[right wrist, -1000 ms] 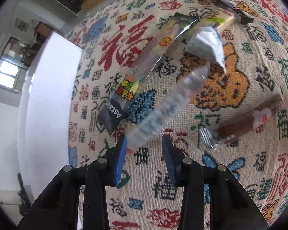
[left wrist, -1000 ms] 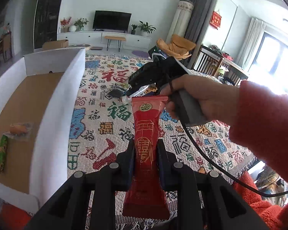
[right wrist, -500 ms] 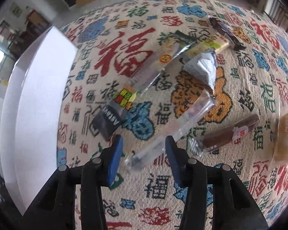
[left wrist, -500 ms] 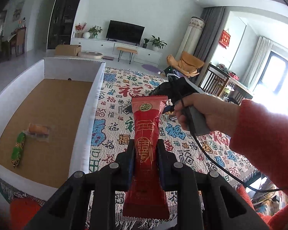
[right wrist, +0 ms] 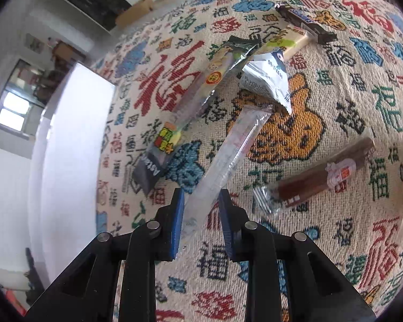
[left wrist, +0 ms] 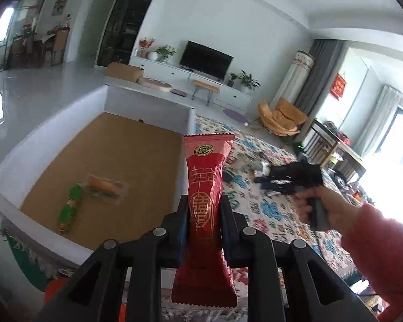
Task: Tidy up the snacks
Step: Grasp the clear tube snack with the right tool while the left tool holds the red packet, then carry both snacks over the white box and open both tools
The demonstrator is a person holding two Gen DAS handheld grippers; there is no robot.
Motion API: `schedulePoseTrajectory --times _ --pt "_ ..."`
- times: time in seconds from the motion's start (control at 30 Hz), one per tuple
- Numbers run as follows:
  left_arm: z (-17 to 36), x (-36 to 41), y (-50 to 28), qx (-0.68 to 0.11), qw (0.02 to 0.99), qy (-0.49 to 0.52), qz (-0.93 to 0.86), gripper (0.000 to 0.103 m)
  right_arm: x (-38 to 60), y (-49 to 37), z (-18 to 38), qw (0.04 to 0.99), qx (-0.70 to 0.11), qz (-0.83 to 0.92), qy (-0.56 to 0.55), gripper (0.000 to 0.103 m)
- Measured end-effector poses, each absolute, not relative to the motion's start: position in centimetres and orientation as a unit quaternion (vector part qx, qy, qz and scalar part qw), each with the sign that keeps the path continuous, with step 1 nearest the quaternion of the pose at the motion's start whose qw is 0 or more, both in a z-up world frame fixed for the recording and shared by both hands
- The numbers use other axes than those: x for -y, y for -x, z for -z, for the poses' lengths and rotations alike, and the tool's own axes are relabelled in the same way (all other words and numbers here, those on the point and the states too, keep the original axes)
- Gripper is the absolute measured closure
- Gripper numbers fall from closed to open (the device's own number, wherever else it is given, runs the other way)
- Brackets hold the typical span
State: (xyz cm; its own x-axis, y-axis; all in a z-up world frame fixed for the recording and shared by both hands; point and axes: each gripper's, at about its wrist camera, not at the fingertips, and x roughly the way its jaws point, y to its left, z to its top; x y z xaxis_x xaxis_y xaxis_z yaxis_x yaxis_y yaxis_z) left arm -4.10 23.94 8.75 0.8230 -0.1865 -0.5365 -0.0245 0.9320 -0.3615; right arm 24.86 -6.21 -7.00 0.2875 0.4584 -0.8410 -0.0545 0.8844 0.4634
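Note:
My left gripper [left wrist: 202, 201] is shut on a red snack packet [left wrist: 204, 166] that stands upright between its pads, held above the near right wall of a white box [left wrist: 147, 107] with a brown floor. A green packet [left wrist: 69, 209] and an orange snack in a clear wrapper [left wrist: 104, 186] lie inside the box. My right gripper [right wrist: 201, 201] points down at the patterned cloth [right wrist: 349, 107]; its jaws are closing and its blue pads press the near end of a long clear snack packet [right wrist: 233, 147].
More snacks lie on the cloth: a long grey packet [right wrist: 190, 104], a white and blue packet [right wrist: 268, 77], a brown bar [right wrist: 317, 177], a cream bar [right wrist: 290, 43] and a dark chocolate bar [right wrist: 303, 21]. The box's white wall [right wrist: 67, 147] borders them on the left.
The left gripper carried the red packet left and up, bringing the box's inside into view. The right gripper's jaws closed in from wide onto the clear packet.

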Motion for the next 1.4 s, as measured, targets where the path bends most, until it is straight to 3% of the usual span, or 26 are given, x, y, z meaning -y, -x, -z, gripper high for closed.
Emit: schedulePoseTrajectory --times 0.07,0.17,0.2,0.3,0.37,0.47,0.6,0.67,0.73,0.87,0.93,0.97,1.07,1.17,1.4 --pt "-9.0 -26.9 3.9 -0.293 0.939 0.18 0.002 0.082 6.7 -23.4 5.4 0.771 -0.563 -0.208 -0.214 0.087" --pt "-8.4 -30.4 3.1 -0.301 0.934 0.189 -0.044 0.082 5.1 -21.5 1.4 0.763 -0.535 -0.28 -0.229 0.091" --pt "-8.3 -31.1 2.9 -0.303 0.933 0.19 -0.051 0.083 4.3 -21.0 -0.2 0.764 -0.524 -0.3 -0.229 0.099" --pt "-8.0 -31.5 2.5 -0.305 0.932 0.188 -0.061 0.082 1.3 -20.3 -3.6 0.76 -0.509 -0.345 -0.21 0.099" --pt "-7.8 -31.1 2.6 -0.301 0.933 0.187 -0.058 0.082 -1.8 -20.0 -5.2 0.781 -0.501 -0.349 -0.127 0.093" --pt "-7.8 -30.3 2.9 -0.299 0.936 0.178 -0.052 0.082 -3.5 -20.4 -2.9 0.75 -0.557 -0.35 -0.068 0.063" --pt "-7.9 -29.5 3.9 -0.3 0.937 0.173 -0.05 0.082 -4.9 -17.7 2.0 0.731 -0.578 -0.346 0.111 0.063" --pt "-8.0 -29.3 4.5 -0.298 0.938 0.167 -0.05 0.082 -3.7 -16.8 4.3 0.722 -0.6 -0.32 0.129 0.064" --pt "-8.0 -29.1 4.5 -0.299 0.939 0.163 -0.049 0.082 -2.0 -15.5 5.4 0.729 -0.602 -0.294 0.139 0.056" --pt "-7.6 -28.7 3.3 -0.306 0.937 0.159 -0.048 0.082 0.6 -14.7 9.3 0.707 -0.643 -0.288 0.057 0.054" --pt "-7.3 -28.8 2.9 -0.312 0.936 0.158 -0.05 0.082 0.6 -14.0 8.9 0.729 -0.615 -0.294 0.063 0.082" --pt "-7.1 -28.9 2.7 -0.317 0.934 0.156 -0.053 0.082 0.4 -13.5 8.9 0.727 -0.613 -0.302 0.064 0.084" --pt "-7.0 -29.4 2.5 -0.325 0.931 0.152 -0.061 0.082 -0.2 -12.1 8.6 0.73 -0.599 -0.314 0.096 0.086" --pt "-6.9 -30.2 2.8 -0.328 0.929 0.154 -0.07 0.082 2.3 -12.4 7.7 0.719 -0.607 -0.337 -0.004 0.086" --pt "-6.0 -31.0 0.9 -0.349 0.921 0.152 -0.081 0.082 3.5 -12.7 -3.2 0.715 -0.527 -0.428 -0.167 0.086"
